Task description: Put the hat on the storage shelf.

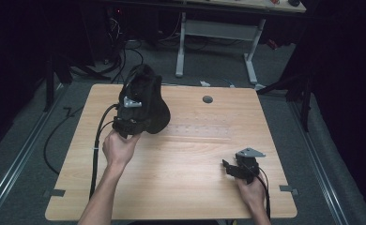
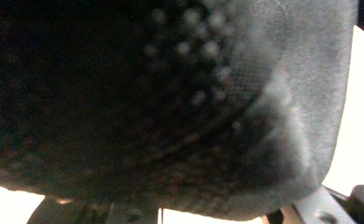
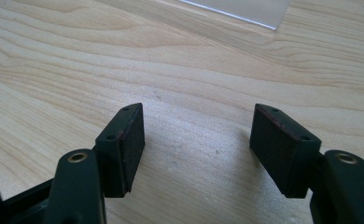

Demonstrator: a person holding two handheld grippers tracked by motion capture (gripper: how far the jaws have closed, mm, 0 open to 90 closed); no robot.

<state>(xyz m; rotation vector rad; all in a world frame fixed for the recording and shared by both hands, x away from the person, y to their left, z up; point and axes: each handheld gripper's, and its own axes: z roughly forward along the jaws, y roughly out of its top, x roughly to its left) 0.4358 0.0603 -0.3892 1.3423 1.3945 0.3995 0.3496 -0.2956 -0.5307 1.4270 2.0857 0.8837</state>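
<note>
A black fabric cap [image 1: 149,101] with a perforated mesh panel hangs above the table's far left. My left gripper [image 1: 133,111] is pushed into its near side and seems shut on it. In the left gripper view the cap's fabric [image 2: 194,116] presses right up to the camera and hides the jaws. My right gripper [image 1: 229,168] rests low near the front right of the wooden table [image 1: 171,187]. It stands open [image 3: 196,135], its pads [image 3: 132,140] wide apart with bare wood between them.
A clear plastic strip [image 1: 200,131] lies flat across the table's middle, and its corner [image 3: 245,9] is just ahead of the right gripper. A round cable hole [image 1: 207,99] sits near the far edge. Beyond the table stands another desk [image 1: 218,28], with cables on the floor.
</note>
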